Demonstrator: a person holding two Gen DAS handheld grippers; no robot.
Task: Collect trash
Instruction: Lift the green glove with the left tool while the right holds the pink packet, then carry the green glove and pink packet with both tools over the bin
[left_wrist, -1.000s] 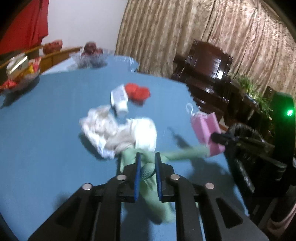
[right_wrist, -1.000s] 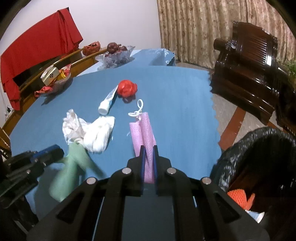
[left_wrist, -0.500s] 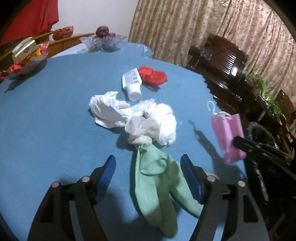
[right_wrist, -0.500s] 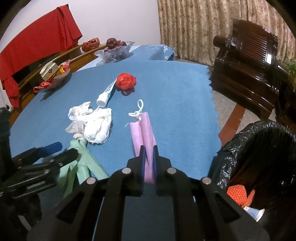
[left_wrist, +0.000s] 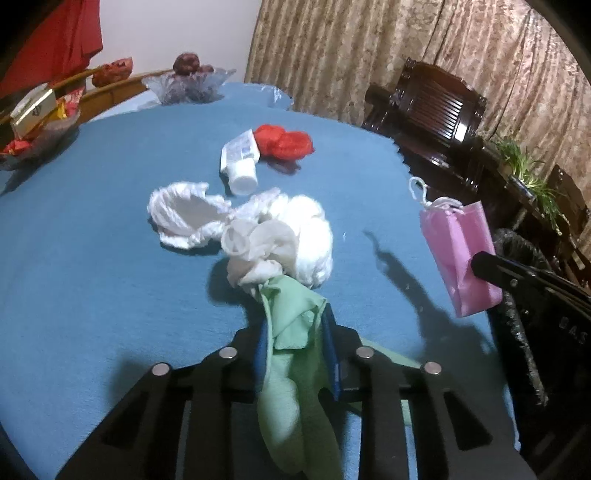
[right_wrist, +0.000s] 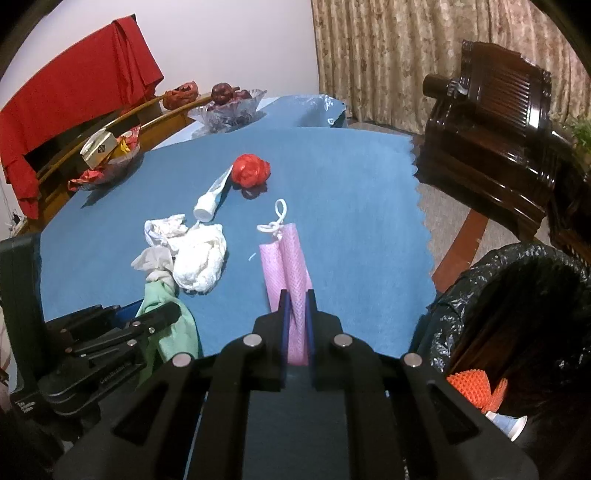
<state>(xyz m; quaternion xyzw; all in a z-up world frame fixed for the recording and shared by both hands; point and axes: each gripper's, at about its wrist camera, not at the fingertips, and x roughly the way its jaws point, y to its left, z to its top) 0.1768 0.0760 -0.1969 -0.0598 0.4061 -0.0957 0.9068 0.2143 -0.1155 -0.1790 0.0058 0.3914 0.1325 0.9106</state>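
Pinching the green cloth (left_wrist: 295, 332) near its knotted end, the left gripper (left_wrist: 295, 328) had just been closing, and its blue pads sat against both sides of the fabric, so the grip looked taken for lifting the piece off the blue tablecloth (left_wrist: 92, 258). Just ahead of that claw the cloth ran into a tangle of white crumpled tissue (left_wrist: 295, 236), touching it, which suggests the two may come up together. Farther ahead lay a white tube (left_wrist: 240, 162) with a red crumpled bag (left_wrist: 284, 142) touching its far end; both remained uncollected. To the right of the left claw, the right gripper (right_wrist: 297, 314) was pressed together on a pink mesh pouch (right_wrist: 286, 258), which stuck out forward from its fingers with its white drawstring (right_wrist: 275, 218) at the far tip, raised above the cloth. Down to the right of that claw stood the black-lined trash bin (right_wrist: 517, 280), already holding an orange net and a small white item, so the pouch seemed held ready for dropping there. Beyond everything, at the table's far edge, a glass fruit bowl (right_wrist: 232, 107) sat well apart from the litter.
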